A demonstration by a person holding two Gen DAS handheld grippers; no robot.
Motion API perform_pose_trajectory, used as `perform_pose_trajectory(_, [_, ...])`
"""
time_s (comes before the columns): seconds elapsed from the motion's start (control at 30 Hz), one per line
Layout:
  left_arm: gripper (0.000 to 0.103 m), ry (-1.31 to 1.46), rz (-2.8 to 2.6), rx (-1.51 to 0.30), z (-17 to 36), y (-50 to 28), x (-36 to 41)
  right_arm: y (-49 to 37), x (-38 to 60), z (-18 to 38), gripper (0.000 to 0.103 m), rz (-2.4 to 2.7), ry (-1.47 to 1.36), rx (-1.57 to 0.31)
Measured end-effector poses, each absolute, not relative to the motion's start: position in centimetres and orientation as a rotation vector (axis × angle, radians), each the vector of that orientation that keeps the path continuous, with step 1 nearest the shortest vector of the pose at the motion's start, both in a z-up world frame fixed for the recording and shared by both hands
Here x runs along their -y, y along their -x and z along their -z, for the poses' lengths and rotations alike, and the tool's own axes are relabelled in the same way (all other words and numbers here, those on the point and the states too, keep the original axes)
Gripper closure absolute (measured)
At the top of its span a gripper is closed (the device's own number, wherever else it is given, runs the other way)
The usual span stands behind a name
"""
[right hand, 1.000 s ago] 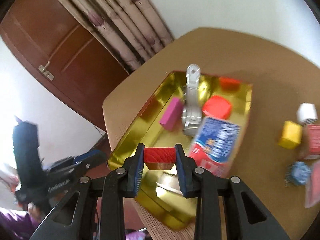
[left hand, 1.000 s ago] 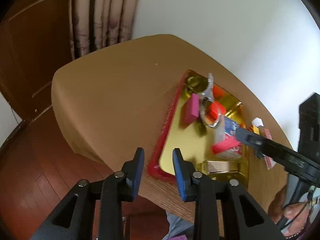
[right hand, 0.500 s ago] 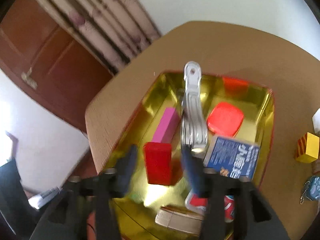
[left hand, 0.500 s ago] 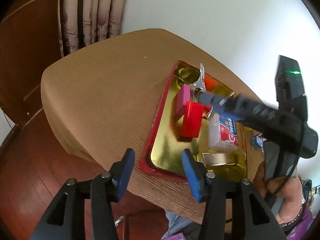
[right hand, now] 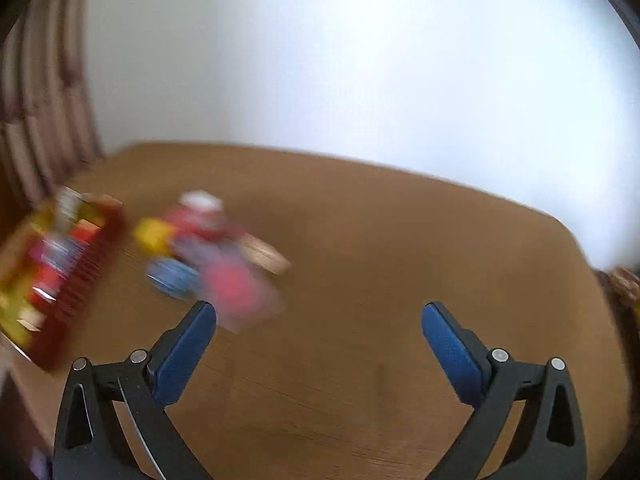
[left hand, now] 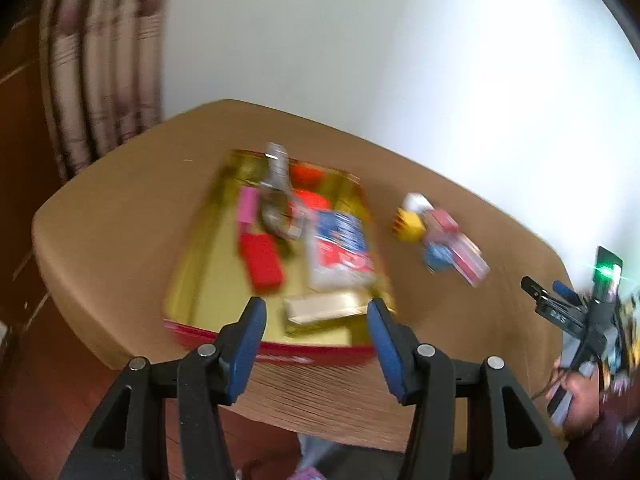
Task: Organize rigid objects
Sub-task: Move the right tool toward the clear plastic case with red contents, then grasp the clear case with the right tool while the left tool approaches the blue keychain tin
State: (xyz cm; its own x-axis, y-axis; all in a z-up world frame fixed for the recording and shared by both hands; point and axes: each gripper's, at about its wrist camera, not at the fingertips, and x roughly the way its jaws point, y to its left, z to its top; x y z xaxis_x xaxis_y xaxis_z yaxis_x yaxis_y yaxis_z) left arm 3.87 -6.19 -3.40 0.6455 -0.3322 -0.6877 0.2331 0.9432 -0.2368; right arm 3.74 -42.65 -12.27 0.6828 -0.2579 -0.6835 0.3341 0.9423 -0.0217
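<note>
A gold tray with a red rim point(left hand: 188, 280) sits on the brown table. In it lie a red block point(left hand: 261, 262), a pink block point(left hand: 247, 209), a metal clip point(left hand: 278, 184), a blue-and-red box point(left hand: 340, 248) and a beige piece point(left hand: 320, 308). My left gripper point(left hand: 316, 330) is open and empty, just short of the tray's near rim. My right gripper point(right hand: 319, 334) is wide open and empty above the table; it also shows in the left wrist view point(left hand: 560, 304). A yellow cube point(left hand: 408, 222), a blue item point(right hand: 174, 276) and a pink packet point(right hand: 240, 292) lie blurred beside the tray point(right hand: 80, 280).
The round brown table point(right hand: 380, 260) stands against a white wall. A curtain point(left hand: 96, 80) and a wooden door stand at the left. A white piece point(left hand: 414, 202) and a red-pink packet point(left hand: 466, 252) lie right of the tray. The person's hand point(left hand: 576, 396) is at the right.
My right gripper let go of the red block in the tray, opened wide and swung away to the right. My left gripper opened wider and turned right along the tray.
</note>
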Motion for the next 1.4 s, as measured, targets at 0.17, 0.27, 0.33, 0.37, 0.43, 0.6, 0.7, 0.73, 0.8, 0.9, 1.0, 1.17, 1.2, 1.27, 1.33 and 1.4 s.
perform_pose_trajectory(0.17, [0.049, 0.105, 0.431, -0.942, 4.7, -4.1, 11.1, -1.4, 46.8, 15.3, 0.001, 0.431, -0.051, -0.809])
perform_pose_trajectory(0.27, [0.049, 0.122, 0.475, -1.041, 5.4, -4.8, 13.8, -0.7, 48.0, 14.9, 0.0, 0.391, -0.139, -0.757])
perform_pose_trajectory(0.33, [0.049, 0.072, 0.455, -1.013, 4.5, -5.1, 15.6, -0.7, 48.3, 15.0, 0.0, 0.35, -0.167, -0.758])
perform_pose_trajectory(0.37, [0.049, 0.049, 0.444, -0.998, 3.9, -5.3, 16.2, -0.5, 48.4, 14.9, 0.0, 0.334, -0.178, -0.746])
perform_pose_trajectory(0.43, [0.049, 0.0, 0.418, -0.959, 2.9, -5.2, 17.5, -0.5, 48.5, 14.6, 0.0, 0.263, -0.225, -0.727])
perform_pose_trajectory(0.6, [0.049, -0.001, 0.436, -1.008, 3.1, -5.5, 18.8, -4.4, 46.0, 13.7, 0.0, -0.01, -0.268, -0.732])
perform_pose_trajectory(0.7, [0.049, 0.022, 0.451, -1.063, 3.7, -5.7, 18.8, -8.0, 43.2, 13.7, 0.0, -0.094, -0.206, -0.786])
perform_pose_trajectory(0.73, [0.049, 0.03, 0.452, -1.075, 3.9, -5.9, 18.8, -8.6, 42.6, 13.8, 0.0, -0.114, -0.191, -0.793])
perform_pose_trajectory(0.8, [0.049, 0.044, 0.448, -1.076, 3.9, -6.0, 18.5, -10.2, 41.5, 13.9, 0.0, -0.139, -0.147, -0.818])
perform_pose_trajectory(0.9, [0.049, 0.024, 0.439, -1.049, 3.5, -6.2, 18.3, -12.1, 40.8, 14.6, 0.0, -0.165, -0.12, -0.842])
perform_pose_trajectory(1.0, [0.049, 0.002, 0.43, -1.029, 3.2, -6.6, 18.3, -13.1, 41.0, 15.3, 0.005, -0.172, -0.144, -0.873])
perform_pose_trajectory(1.17, [0.049, -0.02, 0.426, -1.05, 3.8, -7.8, 18.7, -15.1, 40.7, 16.2, 0.042, -0.191, -0.147, -0.92])
perform_pose_trajectory(1.2, [0.049, -0.01, 0.422, -1.064, 4.0, -8.2, 18.7, -15.0, 40.7, 16.1, 0.047, -0.194, -0.144, -0.919])
perform_pose_trajectory(1.27, [0.049, 0.025, 0.423, -1.085, 4.2, -9.0, 18.7, -14.7, 41.1, 16.2, 0.05, -0.208, -0.149, -0.922])
perform_pose_trajectory(1.33, [0.049, 0.074, 0.425, -1.097, 4.2, -10.0, 18.8, -13.4, 41.7, 16.0, 0.054, -0.205, -0.15, -0.913])
perform_pose_trajectory(1.4, [0.049, 0.116, 0.426, -1.107, 4.0, -11.3, 19.2, -11.0, 43.3, 15.8, 0.054, -0.187, -0.172, -0.901])
